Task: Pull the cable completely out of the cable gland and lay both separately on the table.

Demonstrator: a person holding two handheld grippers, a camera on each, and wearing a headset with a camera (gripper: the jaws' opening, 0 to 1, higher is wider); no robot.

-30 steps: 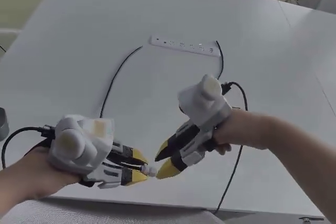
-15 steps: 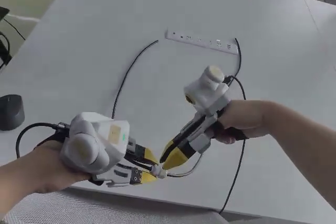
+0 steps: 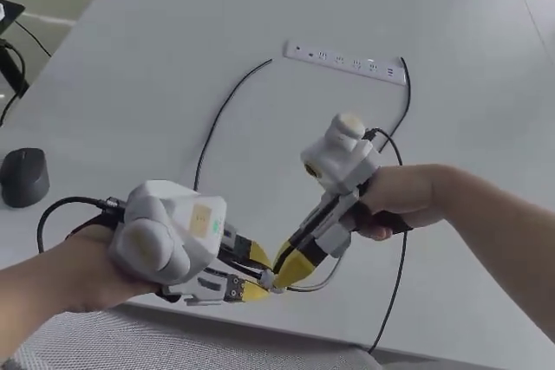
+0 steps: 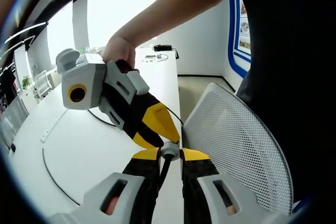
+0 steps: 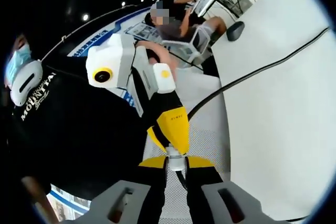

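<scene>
A small pale cable gland (image 3: pixel 274 282) is held just above the table's near edge, between the two grippers' yellow tips. My left gripper (image 3: pixel 260 288) comes in from the lower left and is shut on the gland (image 4: pixel 169 151). The black cable (image 4: pixel 164 170) runs back between its jaws. My right gripper (image 3: pixel 290 271) reaches down from the right and is shut on the gland's other end (image 5: pixel 176 160). A short loop of cable (image 3: pixel 323 282) curves out under the right gripper. The rest of the cable (image 3: pixel 217 123) lies on the white table (image 3: pixel 173 49).
A white power strip (image 3: pixel 345 61) lies at the back of the table, with a black lead (image 3: pixel 402 214) running to the front edge. A dark mouse (image 3: pixel 22 176) sits at the left. A mesh chair back (image 3: pixel 130 348) is below the near edge.
The right gripper, open and just apart from the gland a second ago, has come down and shut on it. Both grippers now meet tip to tip.
</scene>
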